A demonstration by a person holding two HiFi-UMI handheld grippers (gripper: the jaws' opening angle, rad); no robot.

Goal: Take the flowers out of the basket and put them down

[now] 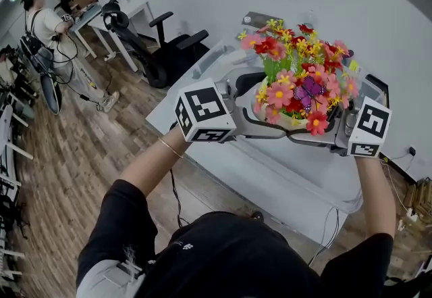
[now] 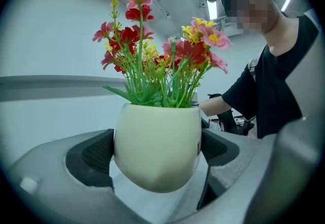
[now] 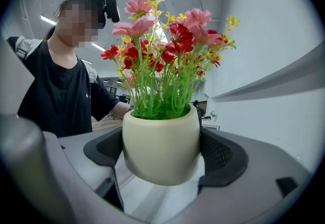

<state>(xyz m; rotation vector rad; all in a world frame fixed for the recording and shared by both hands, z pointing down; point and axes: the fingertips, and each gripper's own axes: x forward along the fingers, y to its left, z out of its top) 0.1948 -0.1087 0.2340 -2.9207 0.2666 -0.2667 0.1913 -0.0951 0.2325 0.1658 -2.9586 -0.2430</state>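
A bunch of pink, red and yellow artificial flowers [image 1: 300, 80] stands in a round cream pot [image 1: 287, 121], held in the air above a white table. Both grippers clamp the pot from opposite sides. My left gripper [image 1: 260, 124] comes in from the left and my right gripper [image 1: 327, 138] from the right. In the left gripper view the pot [image 2: 157, 149] sits squeezed between the dark pads [image 2: 96, 157], with the flowers [image 2: 162, 50] rising above. The right gripper view shows the same pot [image 3: 161, 149] and flowers [image 3: 167, 45] between its pads [image 3: 221, 154]. No basket is in view.
The white table [image 1: 223, 155] lies beneath the pot, against a white wall. A black office chair [image 1: 175, 50] stands behind the table's left end. A person [image 1: 47, 26] stands by desks at the far left on the wooden floor [image 1: 81, 155].
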